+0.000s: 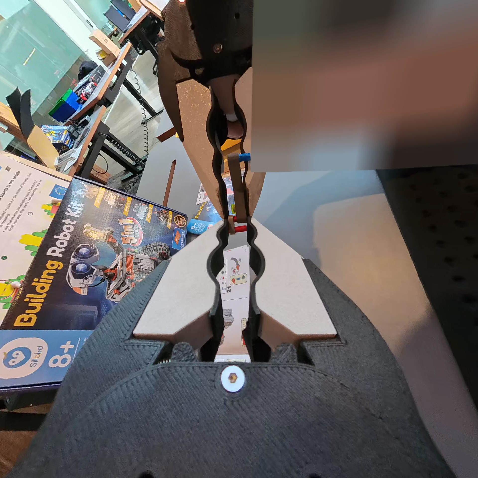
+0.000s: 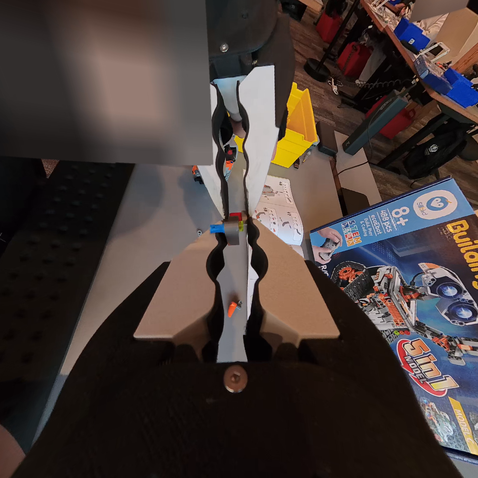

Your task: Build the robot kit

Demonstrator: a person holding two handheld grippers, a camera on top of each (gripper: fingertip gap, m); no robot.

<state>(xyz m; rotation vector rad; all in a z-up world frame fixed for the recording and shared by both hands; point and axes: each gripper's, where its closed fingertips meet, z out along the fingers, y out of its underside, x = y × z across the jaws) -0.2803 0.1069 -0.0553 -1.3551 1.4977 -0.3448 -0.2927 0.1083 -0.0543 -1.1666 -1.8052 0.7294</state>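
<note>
My left gripper (image 1: 236, 225) and right gripper (image 2: 234, 227) meet tip to tip above a grey table (image 2: 155, 207). The left gripper is shut on a small tan connector with red pins (image 1: 237, 228). The right gripper is shut on a grey beam (image 2: 232, 231) that carries a blue pin (image 2: 215, 229) and a yellow-green piece (image 2: 242, 225). In the left wrist view the right gripper (image 1: 236, 214) comes in from above, with the beam (image 1: 236, 186) and blue pin (image 1: 244, 157) between its fingers. The connector's red part (image 2: 234, 214) touches the beam's end.
A blue building-kit box (image 1: 77, 258) lies on the table and also shows in the right wrist view (image 2: 413, 284). An open instruction booklet (image 2: 282, 214) lies under the grippers. A small orange piece (image 2: 232, 309) lies on the table. A yellow bin (image 2: 297, 129) stands behind. Desks stand farther off. Left and right tips are no more than a few centimetres apart.
</note>
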